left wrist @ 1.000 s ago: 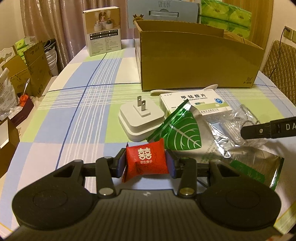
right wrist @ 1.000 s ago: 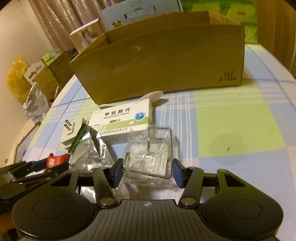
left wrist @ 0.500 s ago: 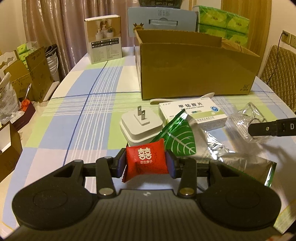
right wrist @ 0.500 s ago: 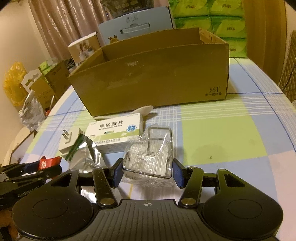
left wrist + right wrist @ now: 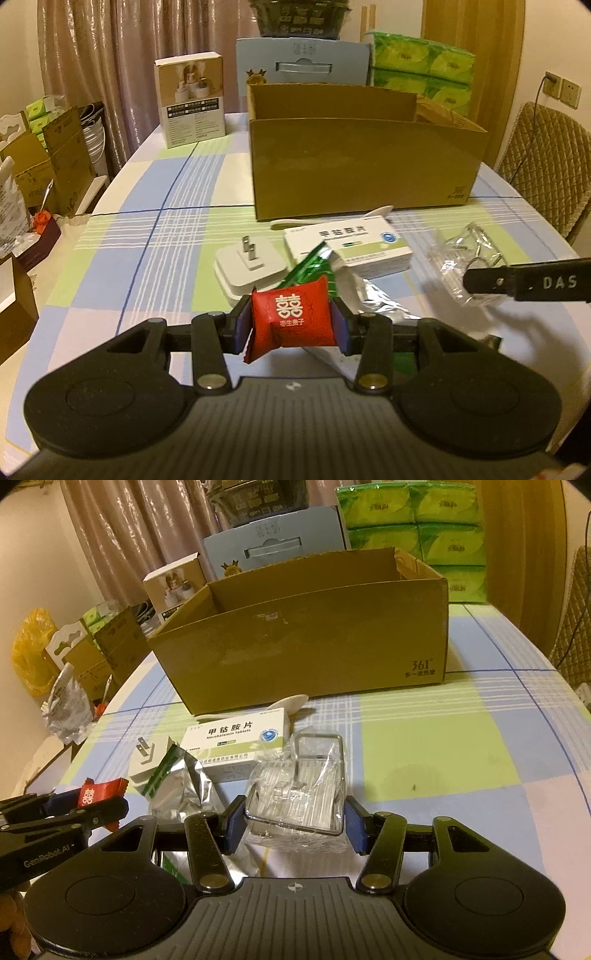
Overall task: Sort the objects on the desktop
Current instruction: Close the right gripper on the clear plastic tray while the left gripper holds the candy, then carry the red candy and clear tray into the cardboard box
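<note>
I'm seeing the red candy packet [image 5: 291, 318] sitting upright, pinched on both sides; the clear-wrapped wire rack [image 5: 300, 794] is lying flat, squeezed at its edges, above the checked cloth.

Red packet [image 5: 291, 318] with white characters, brown cardboard box [image 5: 364, 162], blue-green-white checked tablecloth [image 5: 147, 236], green tissue packs [image 5: 421, 77].

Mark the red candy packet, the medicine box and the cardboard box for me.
red candy packet [image 5: 291, 316]: left wrist view, its printed front face.
medicine box [image 5: 236, 738]: right wrist view, its top face.
cardboard box [image 5: 306, 646]: right wrist view, its near wall.
</note>
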`<action>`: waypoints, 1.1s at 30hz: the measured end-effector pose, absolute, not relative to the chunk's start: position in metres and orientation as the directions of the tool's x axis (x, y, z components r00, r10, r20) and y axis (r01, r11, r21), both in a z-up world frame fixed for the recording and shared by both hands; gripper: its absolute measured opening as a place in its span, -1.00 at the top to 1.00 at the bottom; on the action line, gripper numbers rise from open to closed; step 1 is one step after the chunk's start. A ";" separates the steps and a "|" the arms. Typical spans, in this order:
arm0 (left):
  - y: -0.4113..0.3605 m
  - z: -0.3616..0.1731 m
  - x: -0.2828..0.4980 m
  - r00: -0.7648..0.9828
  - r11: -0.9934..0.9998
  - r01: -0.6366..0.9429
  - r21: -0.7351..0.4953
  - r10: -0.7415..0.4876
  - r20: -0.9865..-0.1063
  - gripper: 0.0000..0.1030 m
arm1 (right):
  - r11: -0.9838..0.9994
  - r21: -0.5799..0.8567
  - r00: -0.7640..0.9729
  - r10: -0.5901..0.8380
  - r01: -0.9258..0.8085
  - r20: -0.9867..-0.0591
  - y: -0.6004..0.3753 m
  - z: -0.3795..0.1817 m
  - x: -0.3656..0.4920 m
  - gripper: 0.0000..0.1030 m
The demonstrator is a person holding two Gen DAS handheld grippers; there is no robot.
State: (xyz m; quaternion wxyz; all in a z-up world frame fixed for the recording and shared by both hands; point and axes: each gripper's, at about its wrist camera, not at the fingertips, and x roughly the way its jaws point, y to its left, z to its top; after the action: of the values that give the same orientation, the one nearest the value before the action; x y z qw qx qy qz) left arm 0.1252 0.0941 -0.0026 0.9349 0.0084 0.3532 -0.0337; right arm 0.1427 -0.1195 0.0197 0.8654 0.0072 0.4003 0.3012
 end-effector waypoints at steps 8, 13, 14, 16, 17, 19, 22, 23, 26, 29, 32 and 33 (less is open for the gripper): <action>0.079 0.007 0.111 0.745 0.995 0.097 -0.038 -0.098 -0.660 0.25 | 0.823 0.243 0.511 0.520 -0.513 -0.684 -0.129 0.024 0.134 0.00; 0.071 0.012 0.103 0.743 0.993 0.111 -0.039 -0.110 -0.660 0.25 | 0.824 0.237 0.515 0.519 -0.515 -0.682 -0.133 0.026 0.129 0.00; 0.070 0.013 0.102 0.743 0.993 0.114 -0.040 -0.112 -0.660 0.25 | 0.824 0.237 0.516 0.518 -0.514 -0.682 -0.134 0.026 0.128 0.00; 0.067 0.015 0.101 0.743 0.992 0.121 -0.039 -0.117 -0.659 0.25 | 0.826 0.239 0.518 0.518 -0.511 -0.680 -0.137 0.027 0.126 0.00; 0.066 0.016 0.100 0.743 0.992 0.123 -0.039 -0.118 -0.659 0.25 | 0.826 0.240 0.519 0.518 -0.509 -0.680 -0.138 0.027 0.125 0.00; 0.064 0.018 0.099 0.744 0.991 0.127 -0.039 -0.122 -0.657 0.25 | 0.827 0.240 0.520 0.517 -0.508 -0.680 -0.141 0.028 0.124 0.00; 0.061 0.020 0.099 0.745 0.990 0.133 -0.039 -0.126 -0.654 0.25 | 0.827 0.243 0.520 0.518 -0.507 -0.679 -0.144 0.030 0.123 0.00; 0.060 0.021 0.099 0.745 0.990 0.135 -0.040 -0.128 -0.654 0.25 | 0.827 0.242 0.521 0.518 -0.507 -0.679 -0.145 0.031 0.123 0.00; 0.058 0.023 0.099 0.745 0.989 0.142 -0.038 -0.132 -0.654 0.25 | 0.826 0.239 0.523 0.519 -0.511 -0.676 -0.146 0.033 0.121 0.00; 0.058 0.024 0.100 0.744 0.989 0.144 -0.036 -0.132 -0.656 0.25 | 0.825 0.235 0.524 0.519 -0.513 -0.676 -0.147 0.034 0.120 0.00; 0.058 0.026 0.101 0.743 0.988 0.149 -0.028 -0.131 -0.656 0.25 | 0.823 0.225 0.524 0.517 -0.522 -0.677 -0.145 0.038 0.119 0.00; 0.058 0.028 0.102 0.744 0.988 0.150 -0.026 -0.131 -0.655 0.25 | 0.822 0.222 0.524 0.517 -0.524 -0.676 -0.145 0.039 0.120 0.00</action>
State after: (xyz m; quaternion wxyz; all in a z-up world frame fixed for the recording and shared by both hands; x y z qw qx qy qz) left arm 0.1023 0.0582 0.0275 0.9337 0.0140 0.3497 -0.0751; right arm 0.1195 -0.1448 0.0392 0.8731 -0.0047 0.3858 0.2982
